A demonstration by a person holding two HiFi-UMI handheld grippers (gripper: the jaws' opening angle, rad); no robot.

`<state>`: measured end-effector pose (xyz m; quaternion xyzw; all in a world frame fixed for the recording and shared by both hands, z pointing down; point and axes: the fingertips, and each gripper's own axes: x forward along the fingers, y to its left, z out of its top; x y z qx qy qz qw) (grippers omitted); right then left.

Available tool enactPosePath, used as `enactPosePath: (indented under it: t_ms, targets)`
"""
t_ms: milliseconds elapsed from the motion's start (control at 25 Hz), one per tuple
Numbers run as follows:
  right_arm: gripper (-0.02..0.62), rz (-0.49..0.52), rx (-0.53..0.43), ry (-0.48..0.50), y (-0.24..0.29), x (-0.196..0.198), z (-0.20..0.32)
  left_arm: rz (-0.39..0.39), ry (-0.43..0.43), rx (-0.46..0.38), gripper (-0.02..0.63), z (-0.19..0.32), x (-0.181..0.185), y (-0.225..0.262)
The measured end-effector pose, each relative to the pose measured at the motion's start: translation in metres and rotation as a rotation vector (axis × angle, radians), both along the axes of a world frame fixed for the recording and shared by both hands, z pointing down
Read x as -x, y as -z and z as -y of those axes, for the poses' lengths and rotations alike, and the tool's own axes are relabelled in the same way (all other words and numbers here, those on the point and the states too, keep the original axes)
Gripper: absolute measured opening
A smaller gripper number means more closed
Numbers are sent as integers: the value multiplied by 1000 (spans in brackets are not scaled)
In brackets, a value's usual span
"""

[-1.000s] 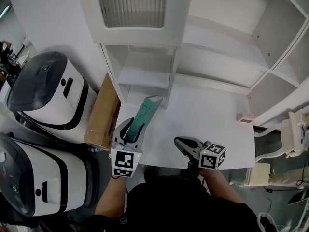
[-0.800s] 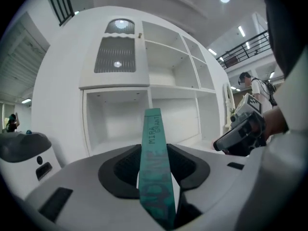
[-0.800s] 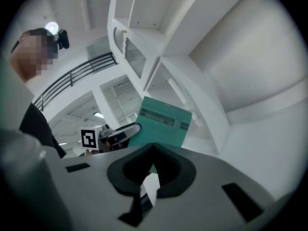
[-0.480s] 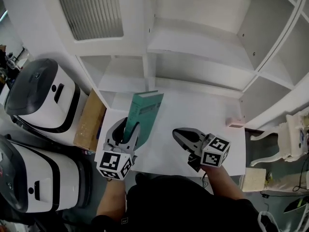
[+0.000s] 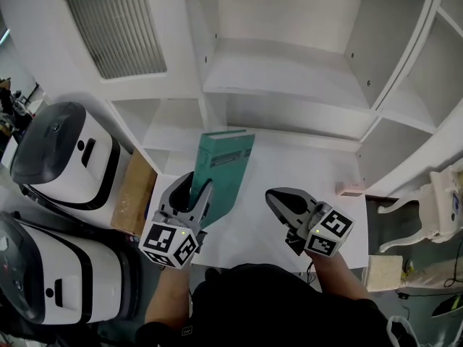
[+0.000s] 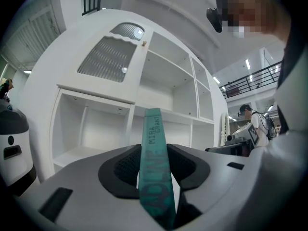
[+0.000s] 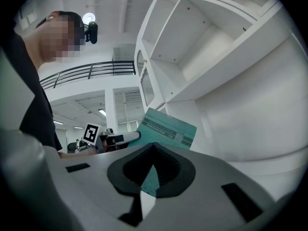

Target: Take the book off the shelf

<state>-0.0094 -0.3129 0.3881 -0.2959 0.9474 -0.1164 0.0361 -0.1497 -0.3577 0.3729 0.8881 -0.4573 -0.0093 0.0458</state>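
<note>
book sits clamped between the jaws of left gripper, right gripper clenched empty.

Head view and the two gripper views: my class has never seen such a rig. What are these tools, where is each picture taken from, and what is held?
There is no robot here. A person holds a two-jaw gripper in each hand. The head view comes from a camera on the person's head, looking down. Each gripper view comes from a camera riding on that gripper. The left gripper is clamped on a green book, in front of the white shelf. The right gripper is shut and empty. A small pink thing lies on the table.
</note>
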Motion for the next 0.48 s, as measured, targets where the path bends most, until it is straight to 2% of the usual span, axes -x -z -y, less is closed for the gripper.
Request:
enactPosePath:
  t_ms: [320, 480]
  targets:
    - [12, -31, -27, -34, 6, 3, 13, 13, -3, 34, 172, 21, -1, 8]
    - [12, -14, -33, -45, 13, 1, 15, 28, -15, 30, 172, 28, -4, 15]
